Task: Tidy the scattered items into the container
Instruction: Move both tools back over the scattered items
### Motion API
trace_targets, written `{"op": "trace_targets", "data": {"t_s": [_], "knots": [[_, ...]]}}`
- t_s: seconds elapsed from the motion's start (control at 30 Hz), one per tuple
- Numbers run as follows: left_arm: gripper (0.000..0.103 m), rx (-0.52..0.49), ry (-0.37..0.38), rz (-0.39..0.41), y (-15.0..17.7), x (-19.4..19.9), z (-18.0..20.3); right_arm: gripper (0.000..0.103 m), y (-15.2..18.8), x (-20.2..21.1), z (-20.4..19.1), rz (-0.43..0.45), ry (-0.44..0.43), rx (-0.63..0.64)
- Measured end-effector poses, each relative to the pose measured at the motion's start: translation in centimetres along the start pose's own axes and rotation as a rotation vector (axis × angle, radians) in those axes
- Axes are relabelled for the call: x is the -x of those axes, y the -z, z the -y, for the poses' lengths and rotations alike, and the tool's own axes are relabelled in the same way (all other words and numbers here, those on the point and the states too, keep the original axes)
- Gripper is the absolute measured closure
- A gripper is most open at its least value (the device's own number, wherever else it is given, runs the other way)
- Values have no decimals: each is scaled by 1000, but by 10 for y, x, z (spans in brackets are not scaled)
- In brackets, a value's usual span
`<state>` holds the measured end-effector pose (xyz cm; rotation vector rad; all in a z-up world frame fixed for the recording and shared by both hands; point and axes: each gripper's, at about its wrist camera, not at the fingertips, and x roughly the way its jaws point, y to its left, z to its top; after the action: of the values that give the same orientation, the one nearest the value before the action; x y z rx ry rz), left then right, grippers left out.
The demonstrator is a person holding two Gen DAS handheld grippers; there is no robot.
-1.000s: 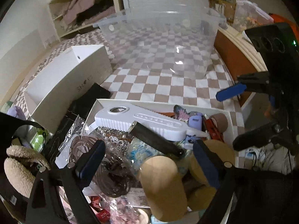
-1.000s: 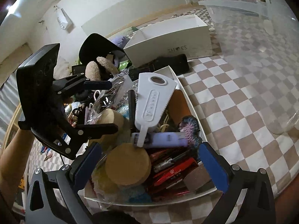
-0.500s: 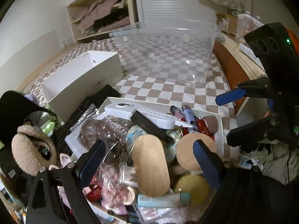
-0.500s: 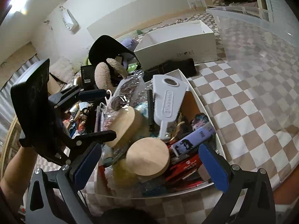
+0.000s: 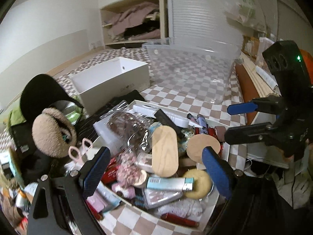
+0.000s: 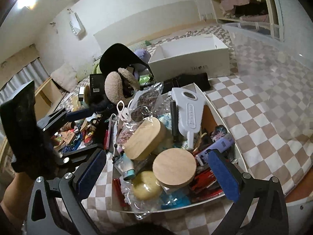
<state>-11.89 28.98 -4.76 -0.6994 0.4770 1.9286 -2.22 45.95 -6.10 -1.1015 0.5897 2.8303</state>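
A white shallow tray [image 5: 227,150] [image 6: 217,117] on the checked cloth is heaped with small items: an oval wooden box [image 5: 164,152] [image 6: 143,138], a round wooden lid [image 5: 202,145] [image 6: 174,167], a white brush [image 6: 188,109], a yellow sponge [image 5: 197,183] and a lighter [image 5: 170,183]. Behind it stands the clear plastic bin [image 5: 191,72] [image 6: 273,74]. My left gripper [image 5: 156,173] [image 6: 82,133] hovers open above the tray's near end. My right gripper [image 6: 158,176] [image 5: 234,121] also hangs open over the tray, holding nothing.
A white shoebox [image 5: 113,78] [image 6: 191,58] stands open left of the bin. Fuzzy beige earmuffs [image 5: 52,131] [image 6: 115,86], a black cap [image 5: 39,94], pink scissors [image 5: 78,150] and several loose items crowd the tray's left. An orange-brown edge [image 5: 246,90] borders the right.
Both grippers have drawn back and risen from the tray, still open. The left view has rolled, bringing the earmuffs, cap and the tray's near end into sight.
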Motion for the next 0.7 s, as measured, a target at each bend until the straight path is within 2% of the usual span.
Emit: {"op": "trace_targets", "data": {"t_s": [0.4,0.53,0.6,0.7], "knots": [[8,142,-150,129,37,63,-25,0,13,-5,-49,140,38,75],[7,230,-212,167,58,84,-43,0,16,-13,-71,157,30,126],[0,279,-242,177,68,94,-52,0,18,-18,-83,159,15,155],[0,332,-304,188,86,108,-65,0,22,-25,-101,155,-13,189]]}}
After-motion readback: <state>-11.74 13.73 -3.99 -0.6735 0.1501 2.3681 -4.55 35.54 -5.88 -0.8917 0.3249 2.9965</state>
